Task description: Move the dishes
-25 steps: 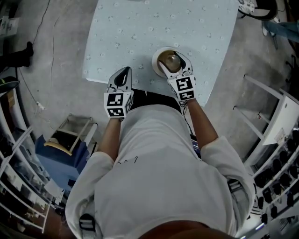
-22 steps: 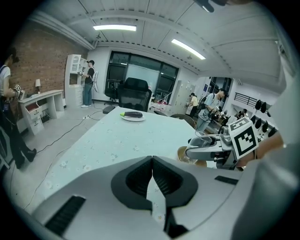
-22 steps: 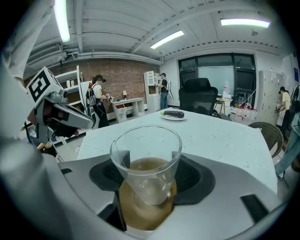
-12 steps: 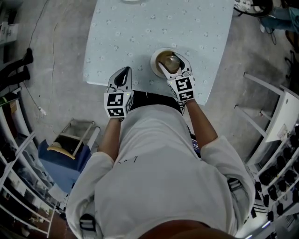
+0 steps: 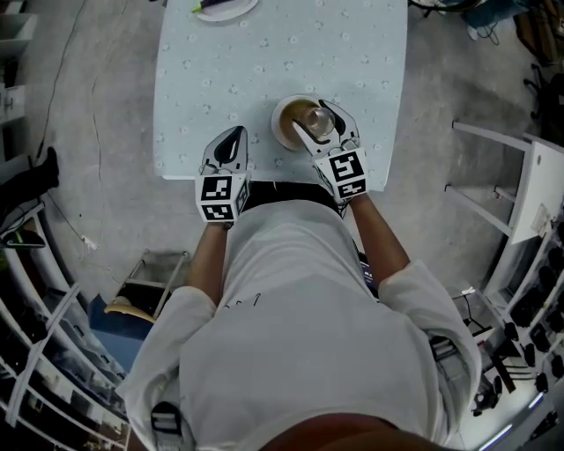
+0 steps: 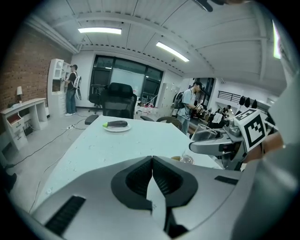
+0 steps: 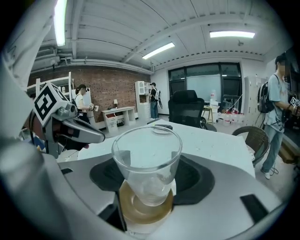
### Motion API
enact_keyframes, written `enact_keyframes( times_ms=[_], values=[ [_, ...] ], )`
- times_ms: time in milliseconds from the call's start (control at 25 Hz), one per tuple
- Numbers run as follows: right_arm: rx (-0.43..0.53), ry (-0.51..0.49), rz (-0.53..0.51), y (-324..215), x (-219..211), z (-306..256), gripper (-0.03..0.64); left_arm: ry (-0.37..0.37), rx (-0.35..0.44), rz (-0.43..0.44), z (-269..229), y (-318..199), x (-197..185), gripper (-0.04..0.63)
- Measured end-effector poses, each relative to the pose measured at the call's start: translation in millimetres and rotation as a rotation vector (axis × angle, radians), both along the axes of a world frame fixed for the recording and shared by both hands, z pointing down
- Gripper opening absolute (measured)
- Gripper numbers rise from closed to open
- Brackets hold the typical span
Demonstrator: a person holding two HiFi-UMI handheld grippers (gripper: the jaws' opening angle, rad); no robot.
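A clear empty glass (image 5: 320,120) stands upright between my right gripper's (image 5: 318,124) fingers, which are shut on it. Under it sits a white bowl with a brown inside (image 5: 289,124), near the front edge of the pale blue table (image 5: 264,62). The right gripper view has the glass (image 7: 147,159) just above that bowl (image 7: 140,208). My left gripper (image 5: 232,137) is shut on nothing and hovers at the table's front edge, left of the bowl. In the left gripper view its jaws (image 6: 152,174) meet with no gap, and the glass (image 6: 187,158) shows at the right.
A white plate with a dark eggplant (image 5: 224,7) lies at the table's far edge, also seen as the plate (image 6: 117,125) in the left gripper view. Shelving frames (image 5: 515,220) stand to the right, racks (image 5: 35,352) to the left. People stand in the background.
The head view has shifted, so the far plate now shows. The glass in my right gripper sits slightly right of the bowl's centre. The left gripper has held still.
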State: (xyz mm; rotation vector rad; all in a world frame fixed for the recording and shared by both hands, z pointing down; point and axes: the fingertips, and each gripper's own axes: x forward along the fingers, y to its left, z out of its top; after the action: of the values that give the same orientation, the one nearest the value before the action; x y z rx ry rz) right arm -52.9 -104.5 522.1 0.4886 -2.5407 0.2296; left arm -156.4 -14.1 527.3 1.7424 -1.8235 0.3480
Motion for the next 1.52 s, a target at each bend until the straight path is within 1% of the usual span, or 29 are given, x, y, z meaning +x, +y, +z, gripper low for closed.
enact_keyframes(
  times_ms=[280, 440, 640, 880, 1160, 1320, 1520],
  values=[
    [0.038, -0.048, 0.094, -15.0, 9.4, -43.3, 0.279, 0.002, 0.061, 0.103, -13.9, -35.4, 12.1, 0.020],
    [0.061, -0.054, 0.135, -22.9, 19.9, -57.2, 0.278, -0.001, 0.093, 0.155, -25.7, -57.0, 21.0, 0.020],
    [0.083, -0.056, 0.215, -37.6, 38.5, -65.5, 0.278, 0.001, 0.119, 0.239, -33.2, -84.1, 37.5, 0.020],
    [0.100, -0.034, 0.326, -53.1, 76.8, -64.8, 0.278, 0.012, 0.119, 0.350, -30.7, -106.8, 68.7, 0.020],
    [0.093, -0.014, 0.448, -58.8, 125.1, -61.7, 0.278, 0.023, 0.110, 0.469, -30.1, -123.9, 109.7, 0.020],
    [0.075, -0.006, 0.487, -58.0, 146.0, -54.7, 0.278, 0.025, 0.092, 0.514, -26.2, -126.6, 129.7, 0.020],
    [0.052, 0.006, 0.502, -61.4, 165.3, -37.6, 0.278, 0.021, 0.064, 0.531, -16.7, -125.7, 145.6, 0.020]
  ],
)
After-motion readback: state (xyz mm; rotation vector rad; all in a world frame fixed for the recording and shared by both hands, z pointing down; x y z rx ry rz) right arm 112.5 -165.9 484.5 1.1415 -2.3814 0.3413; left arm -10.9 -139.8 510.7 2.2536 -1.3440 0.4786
